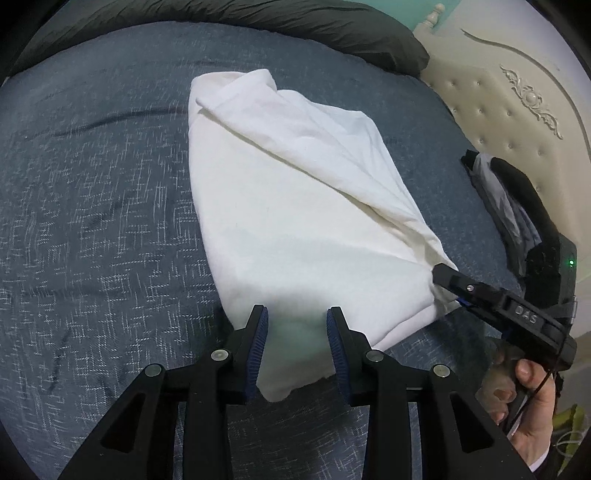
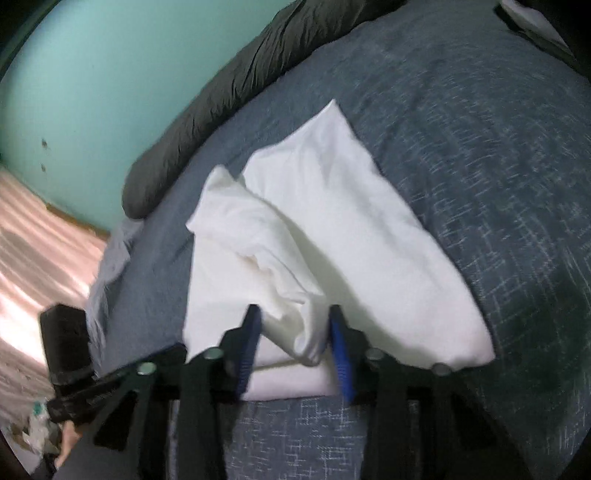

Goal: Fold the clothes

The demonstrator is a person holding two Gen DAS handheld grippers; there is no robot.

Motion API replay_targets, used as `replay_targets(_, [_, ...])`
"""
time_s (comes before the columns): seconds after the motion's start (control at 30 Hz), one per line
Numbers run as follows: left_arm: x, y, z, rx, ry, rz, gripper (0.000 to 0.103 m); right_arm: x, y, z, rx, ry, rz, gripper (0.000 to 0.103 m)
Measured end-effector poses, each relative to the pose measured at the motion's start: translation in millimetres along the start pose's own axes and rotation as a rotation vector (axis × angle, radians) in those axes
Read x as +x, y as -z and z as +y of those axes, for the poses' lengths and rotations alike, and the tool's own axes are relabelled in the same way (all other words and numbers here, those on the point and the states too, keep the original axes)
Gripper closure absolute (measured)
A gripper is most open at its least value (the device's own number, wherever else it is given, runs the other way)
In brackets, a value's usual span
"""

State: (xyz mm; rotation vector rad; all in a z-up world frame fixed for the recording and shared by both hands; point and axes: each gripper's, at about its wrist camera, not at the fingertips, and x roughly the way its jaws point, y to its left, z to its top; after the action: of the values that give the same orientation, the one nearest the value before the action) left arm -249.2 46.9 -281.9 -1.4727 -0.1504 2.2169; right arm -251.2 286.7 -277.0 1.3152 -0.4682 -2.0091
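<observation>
The white garment (image 1: 295, 206) lies as a long folded strip mid-bed (image 1: 92, 221). Left tongs (image 1: 297, 332) gape over its near end; right tongs (image 2: 295, 332) stand parted around a bunched corner. Lift both corners level. Open bedspread lies far; pillow (image 1: 295, 26) beyond.

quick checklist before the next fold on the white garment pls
1. Left gripper open around the near edge of the white garment: ok.
2. Right gripper open with cloth between its fingers: ok.
3. Either gripper clamped on the cloth: not ok.
4. Garment lying flat: not ok, a diagonal fold ridge crosses it.
5. Bare blue bedspread beside the garment: ok.
6. Dark clothes pile apart from the garment: ok.
</observation>
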Motion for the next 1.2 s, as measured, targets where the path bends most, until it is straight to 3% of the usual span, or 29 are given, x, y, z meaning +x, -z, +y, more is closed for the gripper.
replay_targets(0.07, [1.1,0.6,-0.2,0.000,-0.001,0.002,0.066,2.2,0.3,-2.6,0.004,-0.007,0.001,0.092])
replay_targets(0.17, [2.6,1.4,-0.4,0.001,-0.002,0.004,0.066,-2.9,-2.7,-2.7,-0.001,-0.029,-0.028,0.097])
replay_targets(0.33, [-0.2,2.3,-1.4,-0.005,-0.009,0.001,0.065,-33.3,-11.0,22.4,-0.078,-0.092,-0.137,0.099])
replay_targets(0.43, [-3.8,3.3,-3.3,-0.001,-0.001,-0.007,0.057,-54.2,-15.9,34.4,-0.106,-0.141,-0.198,0.099])
replay_targets(0.53, [-4.9,3.2,-6.1,0.001,-0.002,-0.009,0.056,-64.4,-17.3,41.2,-0.133,-0.140,-0.228,0.099])
replay_targets(0.87, [-6.9,6.1,-4.0,-0.016,0.001,-0.010,0.056,-52.0,-11.7,-19.9,0.013,-0.013,-0.191,0.099])
replay_targets(1.2, [-1.9,9.2,-1.2,-0.035,0.013,0.011,0.056,-49.0,-2.2,-36.9,0.066,0.036,-0.174,0.099])
